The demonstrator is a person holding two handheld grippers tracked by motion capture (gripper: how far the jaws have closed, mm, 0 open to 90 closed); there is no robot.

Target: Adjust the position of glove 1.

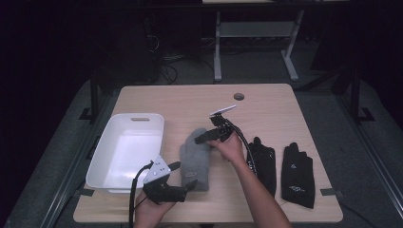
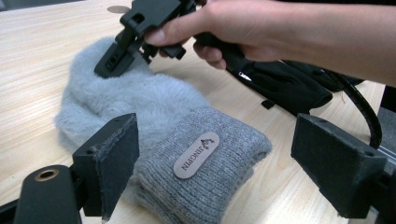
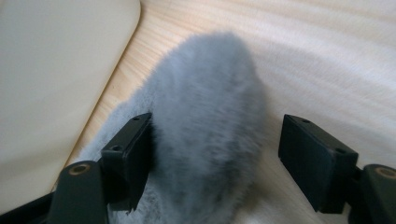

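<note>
The right hand-held gripper [image 1: 202,138] is down at the fingertip end of the fluffy grey knitted mitten [image 1: 195,159], its jaws spread wide with the furry tip between them; one pad touches the fur on one side, the other stands clear, so nothing is clamped. The left hand-held gripper [image 1: 183,179] waits at the ribbed cuff end, jaws also apart, framing the cuff and its small oval label without pressing on it. The mitten lies flat on the pale wooden bench [image 1: 266,109], just beside the white rectangular plastic bin [image 1: 111,164] on its left, with a pair of black gloves [image 1: 285,168] lying apart on its right.

This looks like the grasping step: both tools are lined up on opposite ends of the mitten, probably to lift it toward the bin. The next move calls for the right jaws to settle a little lower and close on the soft tip, taking enough pile and knit to hold, while the left closes on the cuff.
</note>
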